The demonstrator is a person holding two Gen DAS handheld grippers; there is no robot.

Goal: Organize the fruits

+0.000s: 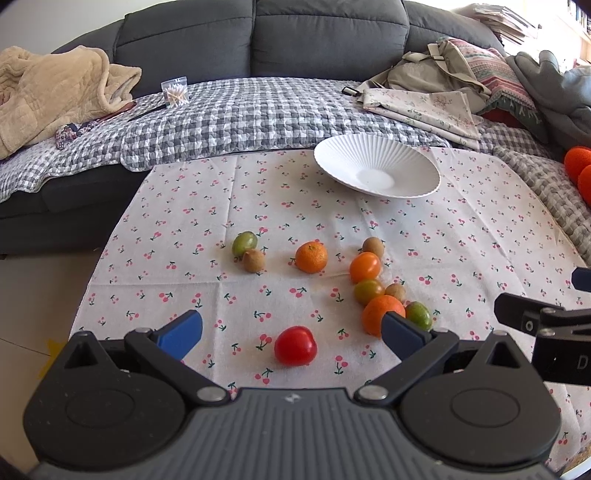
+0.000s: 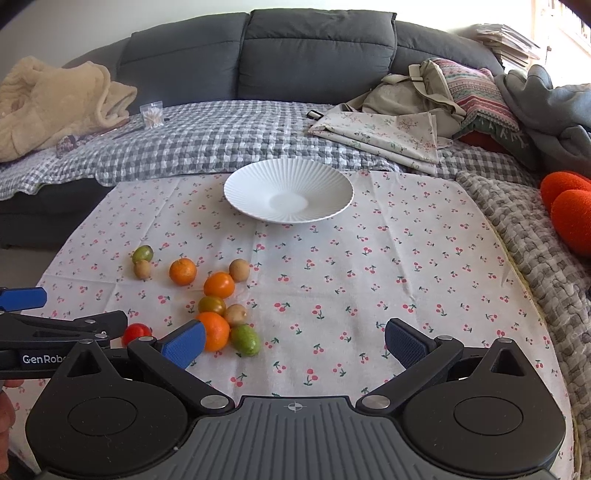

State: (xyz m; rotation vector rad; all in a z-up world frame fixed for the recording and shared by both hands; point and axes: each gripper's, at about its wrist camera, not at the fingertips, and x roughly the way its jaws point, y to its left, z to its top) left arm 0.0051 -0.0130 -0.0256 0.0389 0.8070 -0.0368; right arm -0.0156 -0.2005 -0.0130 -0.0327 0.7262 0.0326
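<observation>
Several small fruits lie loose on a cherry-print cloth (image 1: 258, 206). A red tomato (image 1: 295, 346) sits between the wide-apart fingers of my left gripper (image 1: 291, 334), which is open. Behind it are an orange (image 1: 311, 256), an orange tomato (image 1: 365, 267), a second orange (image 1: 378, 314), green fruits (image 1: 244, 243) and brown kiwis (image 1: 253, 260). An empty white ribbed bowl (image 1: 376, 166) stands at the cloth's far edge. My right gripper (image 2: 295, 343) is open over bare cloth, right of the fruit cluster (image 2: 218, 306); its left fingertip (image 2: 184, 347) overlaps an orange (image 2: 214, 330). The bowl (image 2: 288, 190) is straight ahead.
A grey sofa (image 1: 325, 33) with a checked blanket (image 1: 240, 114) lies behind the table. On it are a beige throw (image 1: 55, 96), a box of cotton swabs (image 1: 175, 92), folded cloths and a bag (image 1: 432, 81). Red-orange cushions (image 2: 569, 206) lie at the right.
</observation>
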